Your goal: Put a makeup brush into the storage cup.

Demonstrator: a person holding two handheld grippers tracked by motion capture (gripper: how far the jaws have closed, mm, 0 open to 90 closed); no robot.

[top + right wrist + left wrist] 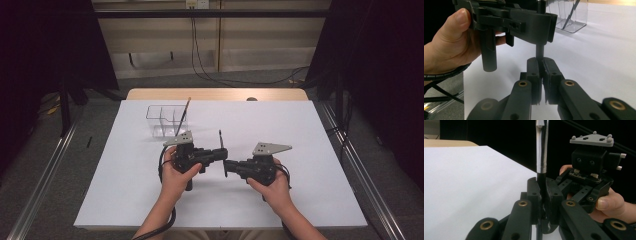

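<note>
A thin dark brush (220, 139) with a silver ferrule (541, 150) stands upright over the white table mat (280, 125). My left gripper (223, 153) comes in from the left and is shut on the brush's handle just below the ferrule, as the left gripper view shows (543, 191). My right gripper (226, 165) comes in from the right, slightly lower, and is shut on the handle's lower end (539, 51). In the right gripper view its jaws (541, 66) pinch the stick right under the left gripper's jaws. Both sets of fingertips nearly touch.
A clear plastic organiser (161, 120) with compartments stands behind the left hand; another brush (184, 115) leans in it. The mat's near edge runs below the forearms. Black frame posts and rails flank the table.
</note>
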